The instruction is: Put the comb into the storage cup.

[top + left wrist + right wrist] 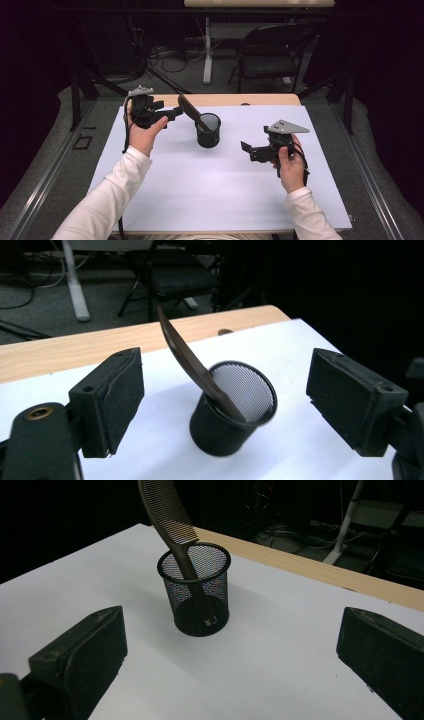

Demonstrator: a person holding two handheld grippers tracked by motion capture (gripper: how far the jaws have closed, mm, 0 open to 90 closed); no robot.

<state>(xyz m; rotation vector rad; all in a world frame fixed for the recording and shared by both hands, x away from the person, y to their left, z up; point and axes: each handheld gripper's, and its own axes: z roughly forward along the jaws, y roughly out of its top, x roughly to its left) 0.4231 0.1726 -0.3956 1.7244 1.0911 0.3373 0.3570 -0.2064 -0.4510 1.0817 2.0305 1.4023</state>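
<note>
1. The left hand-held gripper (pixel 176 113) hung above the far left part of the tabletop (pixel 220 200), its jaws spread and nothing between them; the left gripper view showed both pads well clear of the comb
2. It pointed toward the cup, with its tips just beside the upper end of the comb (pixel 189 108) but not touching it
3. The right hand-held gripper (pixel 246 148) was held over the right half of the tabletop, its jaws also spread and empty, aimed left toward the cup
4. Each hand-held gripper was held in a hand with a white sleeve, the left hand (pixel 145 135) and the right hand (pixel 290 167) reaching in from the near edge
5. The comb was brown and stood slanted in the cup (pixel 208 130), its lower end at the bottom inside and its toothed upper end leaning out over the rim toward the left hand-held gripper
6. The cup was black mesh, upright, near the middle of the tabletop toward the far side, between the two hand-held grippers
7. A white sheet covered the tabletop, leaving a wooden strip (pixel 235 99) bare along the far edge
8. Beyond the tabletop stood a black folding chair (pixel 272 52) on a grey floor, with cables (pixel 170 52) lying to its left
</note>
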